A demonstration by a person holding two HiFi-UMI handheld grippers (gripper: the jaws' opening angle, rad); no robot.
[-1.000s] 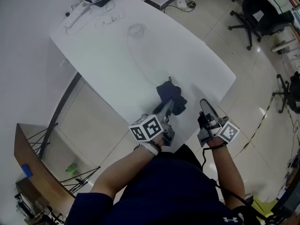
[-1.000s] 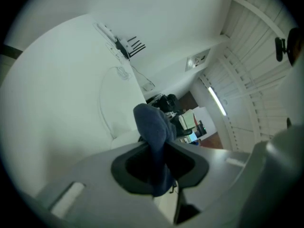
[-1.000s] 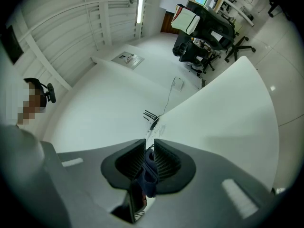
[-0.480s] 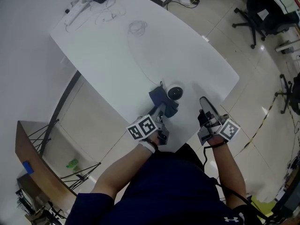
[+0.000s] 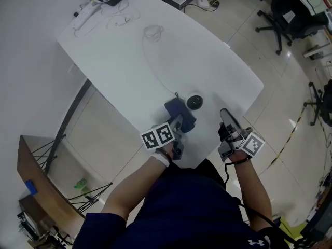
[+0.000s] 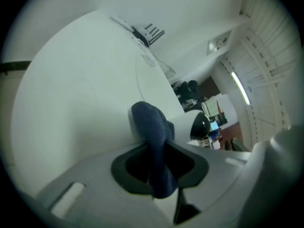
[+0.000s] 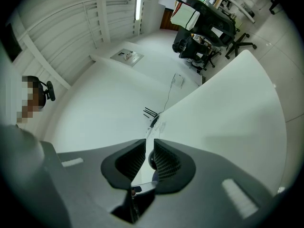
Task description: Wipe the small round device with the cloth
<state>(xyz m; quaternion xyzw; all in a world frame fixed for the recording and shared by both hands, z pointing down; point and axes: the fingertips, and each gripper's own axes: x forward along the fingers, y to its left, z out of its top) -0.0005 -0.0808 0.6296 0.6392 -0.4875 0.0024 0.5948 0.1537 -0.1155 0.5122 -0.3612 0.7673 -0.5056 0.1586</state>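
**Inspector:** Fingers (image 6: pixel 129 167) first. State of the left gripper (image 6: pixel 159 158)?

**Assessor:** Clenched on the cloth (image 6: pixel 149 127). A dark blue fold is pinched between the black pads, and the rest bulges forward onto the white table (image 6: pixel 71 103).

**Inspector:** And the right gripper (image 7: pixel 149 153)?

**Assessor:** Its ribbed fingers (image 7: pixel 166 163) stand close together with a narrow slit between them. Nothing is pressed in that slit.

**Inspector:** Location of the small round device (image 5: pixel 194 102)?

**Assessor:** In the head view it sits on the table near the front edge, just beside the cloth (image 5: pixel 178 112), on its right. I cannot tell from there whether the cloth touches it.

**Inspector:** Does the left gripper view settle that?

**Assessor:** No. There the device (image 6: pixel 199 125) is a dark glossy dome to the right of the cloth, its lower part cut off by the gripper body.

**Inspector:** What does the head view hide?

**Assessor:** The left gripper (image 5: pixel 179 124) has its pads buried under the cloth and its marker cube, so the grip reads only from its own view. The right gripper (image 5: pixel 225 115) hangs at the table edge, apart from the device.

**Inspector:** Anything through the right slit?

**Assessor:** A dark round sliver, too small to name with certainty.
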